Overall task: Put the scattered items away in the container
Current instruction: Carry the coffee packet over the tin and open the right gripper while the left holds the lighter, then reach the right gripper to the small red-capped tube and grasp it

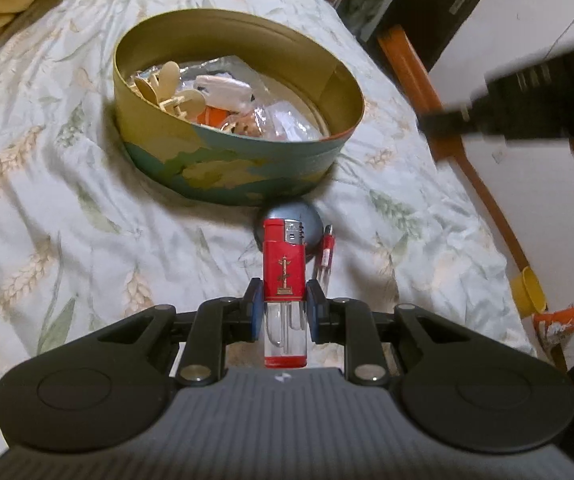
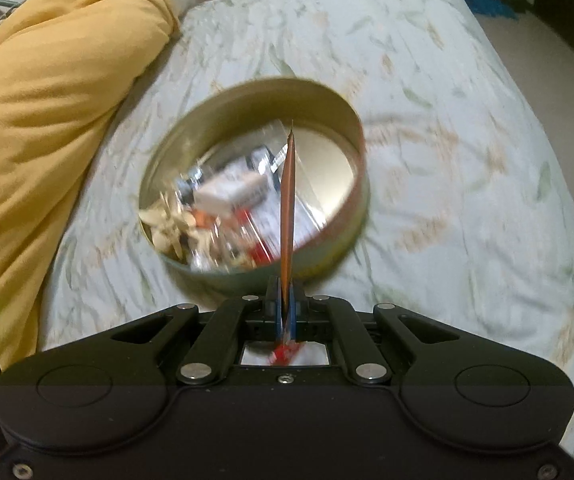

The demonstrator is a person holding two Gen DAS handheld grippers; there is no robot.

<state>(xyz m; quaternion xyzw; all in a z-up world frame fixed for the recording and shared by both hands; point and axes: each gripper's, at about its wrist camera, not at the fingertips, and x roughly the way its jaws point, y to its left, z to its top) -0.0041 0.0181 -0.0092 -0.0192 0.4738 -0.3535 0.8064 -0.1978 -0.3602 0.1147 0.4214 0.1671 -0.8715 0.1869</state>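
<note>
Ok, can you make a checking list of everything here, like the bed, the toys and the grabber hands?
Surface: bed sheet, pale with a leaf print, wrinkled.
Job's things: round tin on the sheet, already holding mixed small items; red lighter; thin flat orange item, seen edge-on, cannot tell what it is.
Clutter: grey dome-shaped thing and small red pen-like item on the sheet just before the tin.
Grippers: left gripper shut on the lighter, short of the tin; right gripper shut on the orange item, near the tin's rim, view blurred.
Cables: nothing seen.
Surroundings: yellow blanket beside the tin; orange wooden frame at the bed's edge.
</note>
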